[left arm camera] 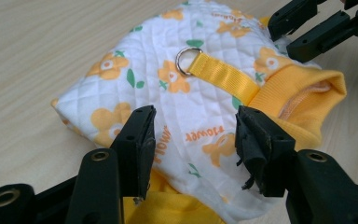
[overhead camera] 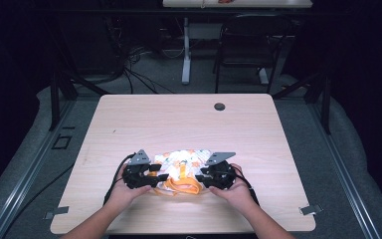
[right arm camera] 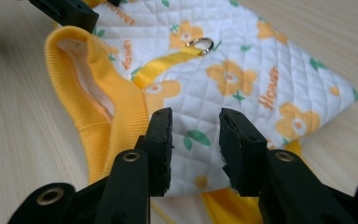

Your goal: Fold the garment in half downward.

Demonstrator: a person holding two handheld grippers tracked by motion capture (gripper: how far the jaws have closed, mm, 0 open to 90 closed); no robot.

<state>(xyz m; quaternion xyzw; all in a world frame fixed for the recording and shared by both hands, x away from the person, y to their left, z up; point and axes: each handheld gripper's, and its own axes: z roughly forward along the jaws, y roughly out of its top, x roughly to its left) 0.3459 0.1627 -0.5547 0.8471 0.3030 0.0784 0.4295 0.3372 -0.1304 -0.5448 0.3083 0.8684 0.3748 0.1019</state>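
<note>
A small quilted white garment (overhead camera: 184, 162) with orange flowers, a yellow ribbed collar (overhead camera: 181, 185) and a yellow strap with a metal ring (left arm camera: 185, 60) lies on the wooden table (overhead camera: 179, 124) near its front edge. My left gripper (overhead camera: 156, 175) stands open at the garment's left side; the white cloth (left arm camera: 191, 121) lies between its pads without being pinched. My right gripper (overhead camera: 202, 178) is open at the garment's right side, with quilted cloth (right arm camera: 196, 126) between its jaws, which do not press it. The right gripper's jaws (left arm camera: 317, 28) show beyond the collar (left arm camera: 303, 98) in the left gripper view.
A round cable hole (overhead camera: 220, 106) sits at the table's far side. Beyond the table stand a black chair (overhead camera: 251, 45) and a white desk leg (overhead camera: 186, 50), with cables (overhead camera: 129, 64) on the floor.
</note>
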